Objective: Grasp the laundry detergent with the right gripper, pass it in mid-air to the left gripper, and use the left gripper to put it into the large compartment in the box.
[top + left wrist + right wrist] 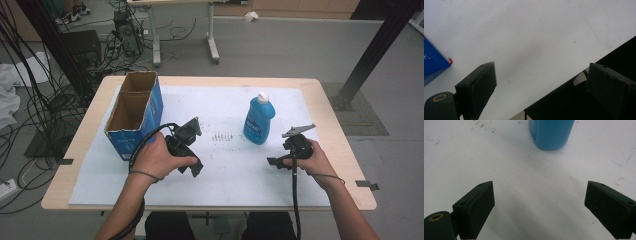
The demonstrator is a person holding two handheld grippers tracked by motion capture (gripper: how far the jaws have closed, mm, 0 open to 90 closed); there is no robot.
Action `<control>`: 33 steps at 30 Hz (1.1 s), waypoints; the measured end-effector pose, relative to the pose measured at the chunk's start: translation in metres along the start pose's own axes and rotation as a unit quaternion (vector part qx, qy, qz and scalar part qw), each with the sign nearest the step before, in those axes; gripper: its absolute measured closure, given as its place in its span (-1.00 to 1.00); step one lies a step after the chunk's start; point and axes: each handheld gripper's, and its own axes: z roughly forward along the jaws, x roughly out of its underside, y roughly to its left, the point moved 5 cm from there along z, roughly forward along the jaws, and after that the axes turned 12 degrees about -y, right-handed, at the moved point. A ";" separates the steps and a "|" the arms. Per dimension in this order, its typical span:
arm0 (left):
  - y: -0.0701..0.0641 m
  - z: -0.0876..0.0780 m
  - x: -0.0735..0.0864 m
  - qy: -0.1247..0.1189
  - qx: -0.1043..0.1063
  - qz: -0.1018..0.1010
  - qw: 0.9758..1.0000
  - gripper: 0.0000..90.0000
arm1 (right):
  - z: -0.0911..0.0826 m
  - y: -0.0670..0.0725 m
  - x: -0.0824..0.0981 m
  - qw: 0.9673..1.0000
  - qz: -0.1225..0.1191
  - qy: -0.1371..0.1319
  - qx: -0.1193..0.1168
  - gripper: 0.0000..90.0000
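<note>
Currently our right gripper (539,205) has its jaws spread, empty, facing the blue bottle (259,120) upright mid-surface. Left gripper (541,92) jaws also spread. Risk: 1 jaw clipping the narrow bottle topples it.

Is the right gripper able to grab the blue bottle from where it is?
Probably yes: the right gripper has open jaws facing the blue bottle, with bare white sheet between them.

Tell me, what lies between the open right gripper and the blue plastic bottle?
Nothing: in the right gripper view, bare white sheet separates the right gripper from the blue plastic bottle.
</note>
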 end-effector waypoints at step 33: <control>0.003 0.002 0.001 0.003 0.002 -0.008 1.000 -0.78 | 0.012 -0.004 0.005 0.980 0.012 -0.200 -0.011 -0.82</control>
